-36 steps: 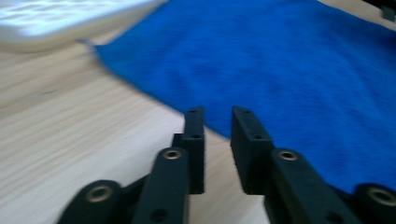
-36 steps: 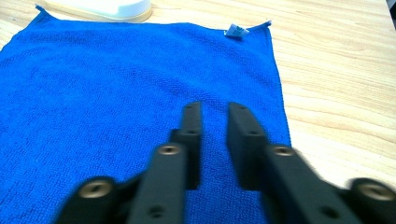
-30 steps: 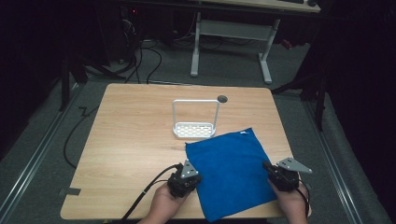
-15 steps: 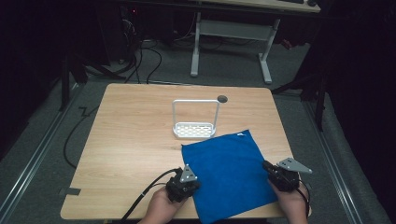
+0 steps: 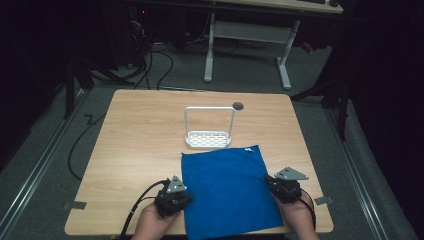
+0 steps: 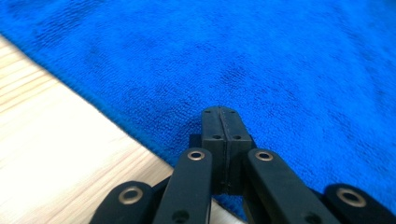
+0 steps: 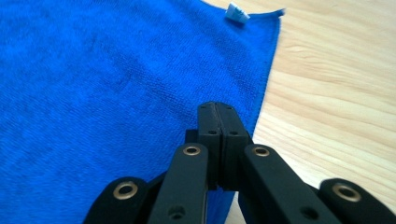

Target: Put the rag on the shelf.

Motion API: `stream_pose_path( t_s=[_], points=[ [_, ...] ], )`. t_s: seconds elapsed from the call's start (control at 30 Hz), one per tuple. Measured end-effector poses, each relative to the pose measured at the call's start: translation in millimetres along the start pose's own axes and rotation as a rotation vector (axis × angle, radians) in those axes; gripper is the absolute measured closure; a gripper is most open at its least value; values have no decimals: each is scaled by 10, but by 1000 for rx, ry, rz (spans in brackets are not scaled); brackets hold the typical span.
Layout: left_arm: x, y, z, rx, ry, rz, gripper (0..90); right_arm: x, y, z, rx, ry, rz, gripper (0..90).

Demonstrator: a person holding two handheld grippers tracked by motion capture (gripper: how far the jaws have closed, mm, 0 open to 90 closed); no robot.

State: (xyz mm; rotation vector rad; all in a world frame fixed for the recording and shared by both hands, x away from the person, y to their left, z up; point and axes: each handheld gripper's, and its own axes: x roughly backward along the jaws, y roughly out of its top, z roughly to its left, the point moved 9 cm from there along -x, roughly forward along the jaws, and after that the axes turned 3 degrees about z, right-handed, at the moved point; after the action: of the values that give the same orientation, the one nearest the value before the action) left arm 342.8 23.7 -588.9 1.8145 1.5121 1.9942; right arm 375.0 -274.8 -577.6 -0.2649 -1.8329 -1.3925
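The blue cloth (image 5: 227,190) had swung square to the tabletop (image 5: 140,135) since a second before; both grippers' jaws were pressed together, pinching its side edges

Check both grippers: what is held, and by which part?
Both jaws are shut over the blue cloth: left gripper at its left edge, right gripper at its right edge.

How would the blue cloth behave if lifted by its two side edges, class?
The cloth looks like soft terry lying flat on the table, so it would probably sag in the middle. It seems thin, so likely light. Its nap probably resists slipping.
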Motion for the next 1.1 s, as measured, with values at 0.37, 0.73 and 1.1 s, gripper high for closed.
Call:
stream_pose_path(
  t_s=[0.37, 0.73, 1.1],
  points=[
    [174, -146, 212, 53, 10, -6, 900, -45, -83, 258, 43, 56, 51, 900],
    [293, -281, 210, 63, 5, -4, 900, 49, -149, 470, 74, 83, 60, 900],
    [331, -305, 197, 53, 11, -12, 855, 80, -93, 428, 50, 75, -5, 841]
  ],
)
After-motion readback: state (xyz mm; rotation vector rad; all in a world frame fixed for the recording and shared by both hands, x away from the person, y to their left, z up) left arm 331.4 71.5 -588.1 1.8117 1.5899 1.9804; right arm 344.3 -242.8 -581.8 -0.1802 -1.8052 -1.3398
